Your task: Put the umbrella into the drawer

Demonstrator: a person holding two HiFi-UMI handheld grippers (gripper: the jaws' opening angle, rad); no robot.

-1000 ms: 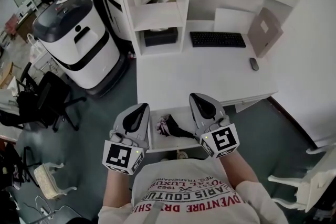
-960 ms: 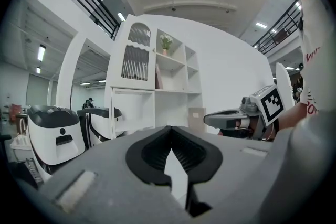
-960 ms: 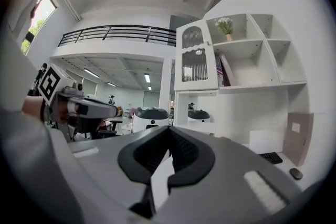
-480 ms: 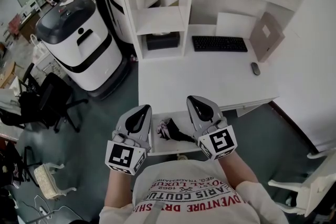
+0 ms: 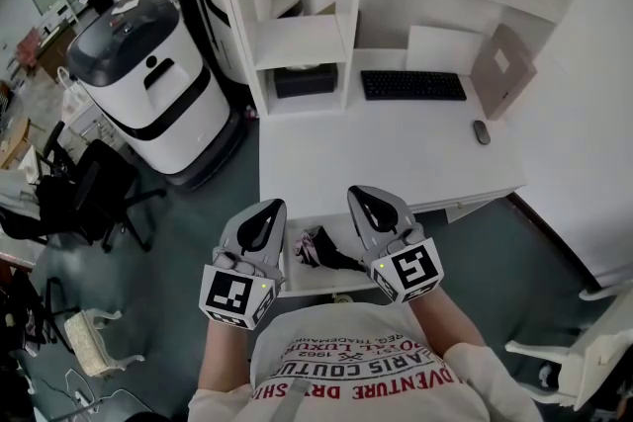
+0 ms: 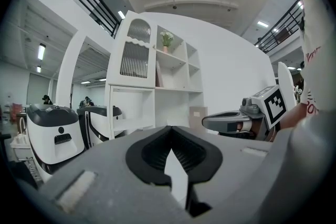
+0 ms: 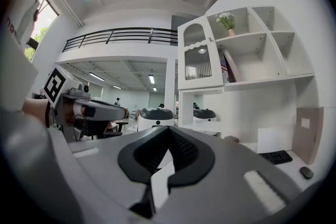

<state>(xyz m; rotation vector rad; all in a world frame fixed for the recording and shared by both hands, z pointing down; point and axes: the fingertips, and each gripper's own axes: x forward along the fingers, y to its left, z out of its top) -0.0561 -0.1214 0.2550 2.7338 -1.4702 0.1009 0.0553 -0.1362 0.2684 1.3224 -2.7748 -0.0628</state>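
A dark folded umbrella (image 5: pixel 318 247) with a pinkish patterned end lies in the open white drawer (image 5: pixel 328 282) under the desk's front edge. My left gripper (image 5: pixel 265 210) hovers at the drawer's left side, shut and empty. To the umbrella's right, over the drawer, my right gripper (image 5: pixel 362 197) is also shut with nothing in it. Both point level, away from the person. In the left gripper view the shut jaws (image 6: pixel 172 159) fill the foreground, with the right gripper (image 6: pixel 231 121) off to the right. The right gripper view shows its shut jaws (image 7: pixel 167 159) and the left gripper (image 7: pixel 89 110) at left.
The white desk (image 5: pixel 396 148) carries a keyboard (image 5: pixel 412 85), a mouse (image 5: pixel 481 132) and a leaning board (image 5: pixel 502 64). A white shelf unit (image 5: pixel 297 25) stands behind. A large white machine (image 5: pixel 148 79) and a black chair (image 5: pixel 89 188) are at left, a white chair (image 5: pixel 584 341) at right.
The right gripper has edged slightly toward the left one over the drawer. The left gripper and the umbrella have kept their places.
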